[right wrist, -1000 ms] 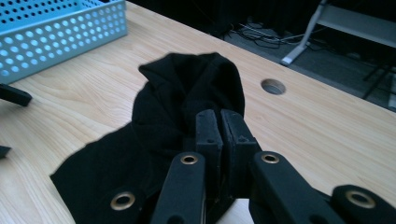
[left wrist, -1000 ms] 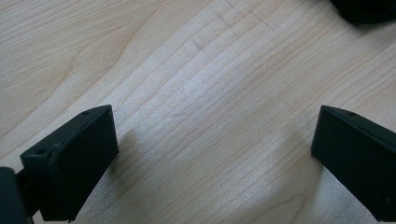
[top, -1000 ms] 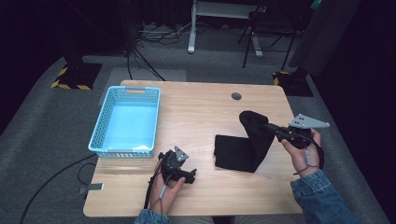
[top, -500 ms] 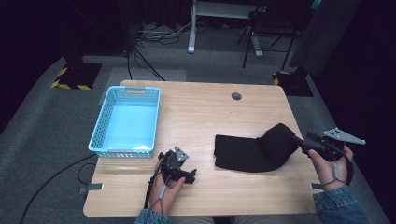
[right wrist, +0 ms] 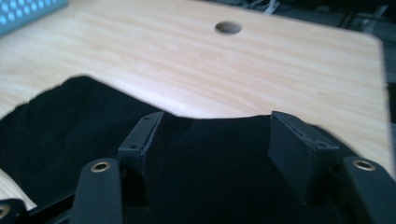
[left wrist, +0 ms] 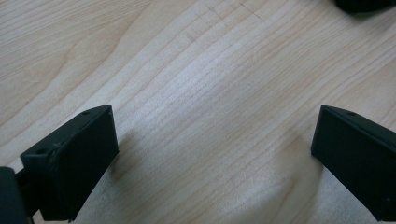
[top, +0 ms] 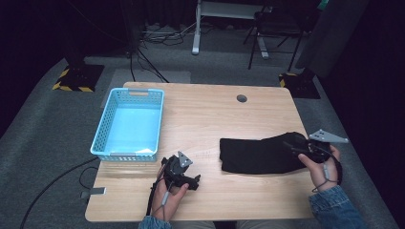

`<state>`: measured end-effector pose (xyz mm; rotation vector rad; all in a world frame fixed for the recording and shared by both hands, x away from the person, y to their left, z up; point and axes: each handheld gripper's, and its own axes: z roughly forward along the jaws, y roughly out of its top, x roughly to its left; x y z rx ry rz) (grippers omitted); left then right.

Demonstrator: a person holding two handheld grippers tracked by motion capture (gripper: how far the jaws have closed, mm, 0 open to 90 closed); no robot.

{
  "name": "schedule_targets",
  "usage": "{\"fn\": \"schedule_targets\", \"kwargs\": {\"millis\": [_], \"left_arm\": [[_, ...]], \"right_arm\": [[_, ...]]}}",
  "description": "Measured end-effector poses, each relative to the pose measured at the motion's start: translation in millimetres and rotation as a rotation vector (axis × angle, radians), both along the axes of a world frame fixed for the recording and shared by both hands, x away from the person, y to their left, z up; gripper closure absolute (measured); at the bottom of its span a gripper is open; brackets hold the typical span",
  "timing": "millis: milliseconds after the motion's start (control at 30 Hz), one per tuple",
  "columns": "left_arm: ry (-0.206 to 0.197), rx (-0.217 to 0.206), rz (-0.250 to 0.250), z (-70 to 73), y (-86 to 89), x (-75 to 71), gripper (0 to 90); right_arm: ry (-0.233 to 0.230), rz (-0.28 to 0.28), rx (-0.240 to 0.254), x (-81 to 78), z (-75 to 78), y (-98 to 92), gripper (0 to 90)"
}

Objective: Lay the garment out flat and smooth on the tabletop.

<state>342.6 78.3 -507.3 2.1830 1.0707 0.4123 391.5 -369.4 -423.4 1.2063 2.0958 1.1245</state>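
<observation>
Your left gripper (top: pixel 183 172) sits low and left of centre in the high view, near the table's (top: pixel 205 114) front edge, held in your left hand (top: pixel 168 198). In the left gripper view its jaws stand wide apart over bare wood grain, with nothing between them.

Your right gripper (top: pixel 305 148) is at the right of the high view, held in your right hand (top: pixel 322 171), its tip over the right end of the black cloth (top: pixel 258 155). In the right gripper view the jaws are parted, cloth (right wrist: pixel 70 135) lying under and between them. You cannot tell from these views whether the fingers (right wrist: pixel 140 140) pinch any fabric.

The cloth lies flat on the table, lower right of centre in the high view, stretched left to right, its right end slightly raised toward the gripper.

A light blue plastic basket (top: pixel 128 153) stands at the left of the table, well apart from the cloth. A round cable hole (top: pixel 241 98) shows in the tabletop toward the upper right.
</observation>
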Motion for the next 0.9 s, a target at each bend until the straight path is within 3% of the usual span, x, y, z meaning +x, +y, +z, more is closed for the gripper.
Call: {"fn": "schedule_targets", "kwargs": {"millis": [167, 200, 233, 267, 300, 367, 433, 500, 533, 700, 900], "left_arm": [[0.0, 0.002, 0.014, 0.1, 1.7, -3.9, 0.5], [-0.004, 0.004, 0.026, 0.0, 1.9, -5.6, 0.5], [-0.004, 0.004, 0.026, 0.0, 1.9, -5.6, 0.5], [0.0, 0.0, 0.044, 0.0, -0.3, -7.0, 0.5], [0.0, 0.0, 0.044, 0.0, -0.3, -7.0, 0.5], [-0.002, 0.001, 0.047, 0.1, -2.2, -8.6, 0.5], [0.001, 0.003, 0.053, 0.3, -2.3, -8.0, 0.4], [0.001, 0.0, 0.053, 0.2, -2.3, -7.6, 0.5], [0.001, 0.001, 0.057, 0.2, -2.3, -7.6, 0.4], [-0.005, -0.002, 0.081, 0.6, -0.5, -5.7, 1.4], [-0.01, -0.015, 0.093, 3.3, 3.8, -1.2, 11.4]], "right_arm": [[0.041, 0.03, -0.056, 6.9, -12.7, 12.5, 37.1], [0.08, 0.054, -0.079, 10.1, -22.7, 18.5, 36.8], [0.08, 0.054, -0.079, 10.1, -22.7, 18.5, 36.8], [0.147, 0.075, -0.085, 13.7, -34.6, 23.8, 36.7], [0.147, 0.075, -0.085, 13.7, -34.6, 23.8, 36.7], [0.209, 0.089, -0.102, 18.2, -50.4, 33.1, 37.5], [0.24, 0.101, -0.114, 20.0, -58.9, 41.9, 37.5], [0.247, 0.104, -0.126, 20.2, -62.5, 46.9, 36.6], [0.227, 0.098, -0.144, 19.3, -64.9, 54.5, 35.8], [0.223, 0.111, -0.14, 18.3, -65.8, 77.2, 34.5], [0.204, 0.116, -0.126, 14.0, -68.3, 102.9, 32.0]]}}
